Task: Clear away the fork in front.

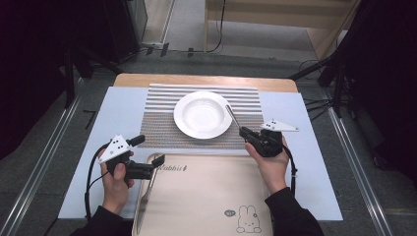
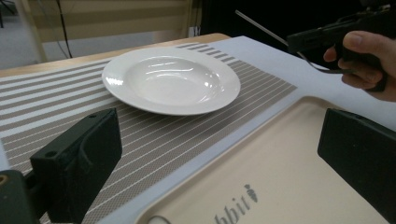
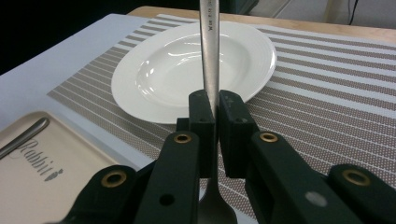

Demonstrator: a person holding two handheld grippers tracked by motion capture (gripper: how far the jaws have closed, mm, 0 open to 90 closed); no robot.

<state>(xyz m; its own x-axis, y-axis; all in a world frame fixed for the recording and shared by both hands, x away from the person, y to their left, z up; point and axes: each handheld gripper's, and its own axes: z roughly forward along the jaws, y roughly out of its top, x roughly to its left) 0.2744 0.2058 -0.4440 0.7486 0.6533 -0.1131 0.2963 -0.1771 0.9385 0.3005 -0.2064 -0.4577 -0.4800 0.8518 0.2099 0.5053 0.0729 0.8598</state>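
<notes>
A white deep plate (image 1: 202, 114) (image 2: 170, 79) (image 3: 159, 70) rests on a striped placemat (image 1: 157, 123). My right gripper (image 1: 244, 132) (image 3: 218, 107), just right of the plate's near rim, is shut on a metal utensil (image 1: 232, 117) (image 2: 261, 25) (image 3: 208, 46). Its slim handle slants up over the plate's right rim, and its wider end is hidden under the gripper. My left gripper (image 1: 149, 150) (image 2: 224, 154) hovers open over the far left corner of a beige tray (image 1: 206, 196) (image 2: 280, 163), with nothing between its jaws.
A second metal utensil (image 1: 149, 184) (image 3: 23, 135) lies along the tray's left side. The tray bears a rabbit drawing (image 1: 248, 220) near its front. A pale sheet (image 1: 305, 162) covers the wooden table under the placemat and tray. Dark stands flank the table.
</notes>
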